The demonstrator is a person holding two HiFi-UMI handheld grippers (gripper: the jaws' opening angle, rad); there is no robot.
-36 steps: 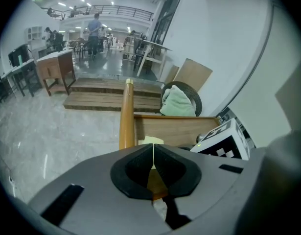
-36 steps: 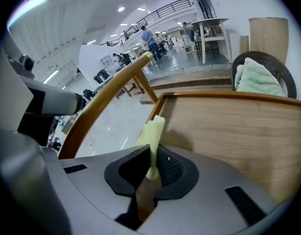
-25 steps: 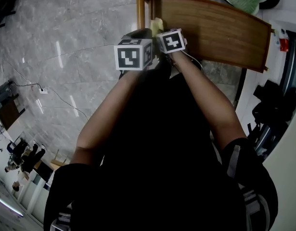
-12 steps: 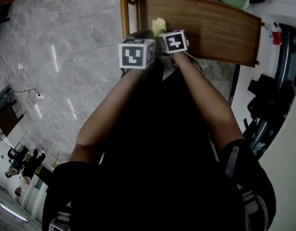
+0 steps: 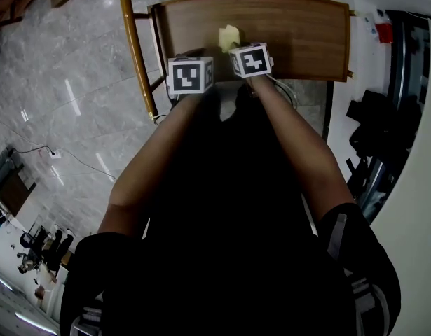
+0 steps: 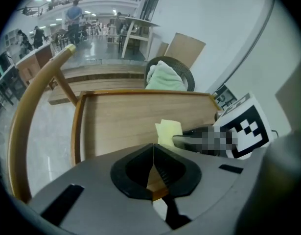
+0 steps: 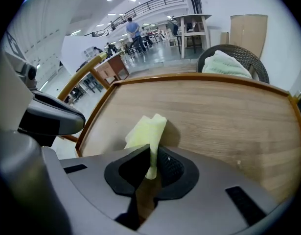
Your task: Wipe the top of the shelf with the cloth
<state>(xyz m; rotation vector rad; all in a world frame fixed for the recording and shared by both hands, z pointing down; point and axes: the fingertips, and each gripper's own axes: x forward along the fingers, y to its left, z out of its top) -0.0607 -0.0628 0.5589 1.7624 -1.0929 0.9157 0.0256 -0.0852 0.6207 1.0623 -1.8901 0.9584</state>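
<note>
Since half a second ago the brown wooden shelf top [image 5: 299, 33] has slid leftward across the head view and now shows nearly whole, with the golden-brown rounded rail [image 5: 137, 54] standing farther to the left of the left gripper [image 5: 190, 75]; both grippers have kept their place at the near edge of the wood. This suggests the person has squared up to the surface and the wiping stroke can run across it. The right gripper [image 7: 149, 168] pinches the pale yellow folded cloth [image 7: 146, 131], whose free end sticks out ahead of its jaws and lies on the wood; the left gripper's jaws are pressed together on nothing, just left of the right gripper. Both forearms reach straight forward, close together, with the marker cubes almost touching.
</note>
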